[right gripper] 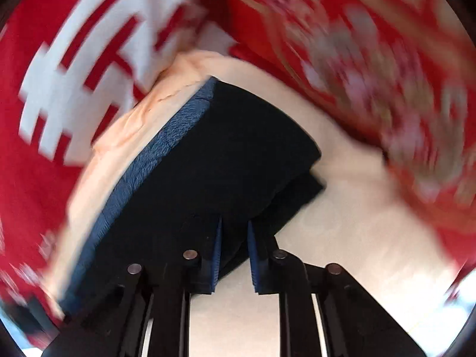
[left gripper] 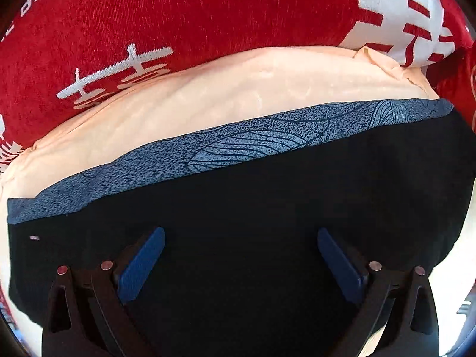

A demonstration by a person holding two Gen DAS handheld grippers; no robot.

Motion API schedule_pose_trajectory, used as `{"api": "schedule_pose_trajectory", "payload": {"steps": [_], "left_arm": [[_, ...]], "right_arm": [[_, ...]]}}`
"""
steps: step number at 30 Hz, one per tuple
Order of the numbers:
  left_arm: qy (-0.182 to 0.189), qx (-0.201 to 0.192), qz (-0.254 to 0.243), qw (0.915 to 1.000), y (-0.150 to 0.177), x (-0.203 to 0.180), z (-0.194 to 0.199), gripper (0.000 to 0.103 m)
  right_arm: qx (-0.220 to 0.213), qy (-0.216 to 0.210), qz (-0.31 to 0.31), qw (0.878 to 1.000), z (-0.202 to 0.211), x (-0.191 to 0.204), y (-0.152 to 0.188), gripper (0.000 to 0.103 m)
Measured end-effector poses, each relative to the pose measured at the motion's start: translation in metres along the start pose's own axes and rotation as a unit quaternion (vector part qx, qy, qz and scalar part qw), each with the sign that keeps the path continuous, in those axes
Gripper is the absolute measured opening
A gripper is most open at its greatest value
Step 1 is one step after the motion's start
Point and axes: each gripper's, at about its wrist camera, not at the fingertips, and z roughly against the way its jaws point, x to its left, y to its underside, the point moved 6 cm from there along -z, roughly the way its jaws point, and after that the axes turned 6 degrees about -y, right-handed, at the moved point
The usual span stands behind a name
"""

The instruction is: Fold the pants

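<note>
My left wrist cam sits v. close over the black pants (left gripper: 267, 208), looking forward along the fingers of the left hand-held gripper (left gripper: 241, 264) toward the far blue waistband (left gripper: 226, 145) and peach cloth (left gripper: 208, 89). Right wrist cam looks down along the right hand-held gripper (right gripper: 233, 255), also close, frame blurred. Both views share pants, waistband, peach cloth and the red fabric (left gripper: 178, 15) beyond.

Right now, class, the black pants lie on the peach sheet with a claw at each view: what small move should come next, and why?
Probably ease the right claw open and draw it back. It pinches the corner of the black pants, which already look stacked in layers on the peach sheet, while the left claw hangs open above them.
</note>
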Motion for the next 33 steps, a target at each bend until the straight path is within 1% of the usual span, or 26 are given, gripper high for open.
{"api": "schedule_pose_trajectory", "payload": {"steps": [1, 2, 3, 4, 5, 6, 8, 9, 10, 12, 14, 15, 16, 17, 18, 20, 21, 22, 24, 26, 28, 29, 30, 31, 32, 33], "left_arm": [[-0.007, 0.006, -0.004, 0.9999, -0.001, -0.001, 0.004, 0.103], [-0.006, 0.005, -0.005, 1.0, -0.003, -0.003, 0.01, 0.103], [0.001, -0.001, -0.002, 1.0, -0.006, -0.005, 0.015, 0.103], [0.011, -0.007, 0.003, 0.9999, -0.008, -0.01, 0.021, 0.103], [0.02, -0.008, 0.008, 0.9997, -0.011, -0.016, 0.025, 0.103], [0.026, -0.007, 0.009, 0.9996, -0.012, -0.021, 0.026, 0.103], [0.038, -0.005, 0.008, 0.9992, -0.016, -0.039, 0.028, 0.103], [0.042, -0.002, 0.004, 0.9991, -0.015, -0.046, 0.026, 0.103], [0.042, 0.002, -0.002, 0.9991, -0.013, -0.056, 0.026, 0.103], [0.035, 0.012, -0.012, 0.9993, -0.008, -0.065, 0.02, 0.103], [0.03, 0.005, -0.013, 0.9995, -0.011, -0.071, 0.017, 0.103], [0.028, 0.0, -0.014, 0.9995, -0.009, -0.069, 0.019, 0.103], [0.027, 0.004, -0.017, 0.9995, -0.008, -0.069, 0.021, 0.103], [0.027, 0.006, -0.017, 0.9995, -0.005, -0.067, 0.023, 0.103], [0.026, 0.007, -0.02, 0.9994, -0.003, -0.064, 0.03, 0.103], [0.025, 0.0, -0.031, 0.9992, 0.003, -0.062, 0.033, 0.103], [0.024, -0.005, -0.034, 0.9991, 0.004, -0.062, 0.033, 0.103], [0.022, -0.009, -0.037, 0.999, 0.003, -0.065, 0.031, 0.103], [0.021, -0.008, -0.039, 0.999, 0.002, -0.066, 0.031, 0.103], [0.019, 0.005, -0.039, 0.999, 0.009, -0.078, 0.027, 0.103], [0.022, 0.008, -0.036, 0.9991, 0.005, -0.073, 0.032, 0.103], [0.028, 0.005, -0.032, 0.9991, -0.002, -0.067, 0.029, 0.103], [0.034, 0.0, -0.026, 0.9991, -0.005, -0.066, 0.034, 0.103], [0.037, -0.007, -0.022, 0.999, -0.009, -0.066, 0.039, 0.103], [0.041, -0.011, -0.021, 0.9989, -0.012, -0.069, 0.042, 0.103], [0.044, -0.012, -0.024, 0.9987, -0.014, -0.074, 0.044, 0.103]], "right_arm": [[-0.006, -0.001, -0.009, 1.0, 0.003, -0.011, -0.002, 0.017], [-0.012, -0.02, -0.028, 0.999, 0.008, -0.018, -0.007, 0.018], [-0.017, -0.043, -0.054, 0.997, 0.015, -0.026, -0.006, 0.019], [-0.016, -0.056, -0.074, 0.996, 0.018, -0.034, -0.003, 0.02], [-0.01, -0.059, -0.088, 0.994, 0.018, -0.041, 0.002, 0.02], [-0.006, -0.054, -0.095, 0.994, 0.018, -0.046, 0.006, 0.02], [-0.008, -0.055, -0.113, 0.992, 0.013, -0.055, 0.013, 0.02], [-0.012, -0.063, -0.123, 0.99, 0.011, -0.059, 0.02, 0.02], [-0.015, -0.076, -0.133, 0.988, 0.006, -0.06, 0.019, 0.02], [-0.027, -0.088, -0.138, 0.986, 0.001, -0.058, 0.018, 0.02], [-0.034, -0.108, -0.145, 0.983, -0.006, -0.051, 0.014, 0.02], [-0.037, -0.112, -0.151, 0.982, -0.007, -0.051, 0.011, 0.021], [-0.035, -0.112, -0.154, 0.981, -0.007, -0.051, 0.01, 0.019], [-0.029, -0.104, -0.15, 0.983, -0.004, -0.05, 0.008, 0.009], [-0.033, -0.101, -0.128, 0.986, 0.005, -0.044, 0.005, 0.006], [-0.055, -0.074, -0.052, 0.994, 0.025, -0.028, -0.002, 0.005], [-0.065, -0.057, -0.017, 0.996, 0.032, -0.021, -0.004, 0.005], [-0.066, -0.036, 0.016, 0.997, 0.035, -0.018, -0.005, 0.005], [-0.044, -0.019, 0.018, 0.999, 0.02, -0.023, -0.001, 0.005], [-0.017, -0.008, -0.003, 1.0, 0.003, -0.035, 0.006, 0.006], [-0.025, 0.002, -0.028, 0.999, 0.01, -0.044, 0.011, 0.007], [-0.029, 0.009, -0.045, 0.999, 0.019, -0.048, 0.014, 0.013], [-0.028, -0.004, -0.06, 0.998, 0.027, -0.049, 0.018, 0.014], [-0.028, -0.031, -0.064, 0.997, 0.036, -0.043, 0.022, 0.014], [-0.028, -0.05, -0.052, 0.997, 0.043, -0.033, 0.024, 0.014], [-0.026, -0.071, -0.024, 0.997, 0.049, -0.018, 0.028, 0.014]]}}
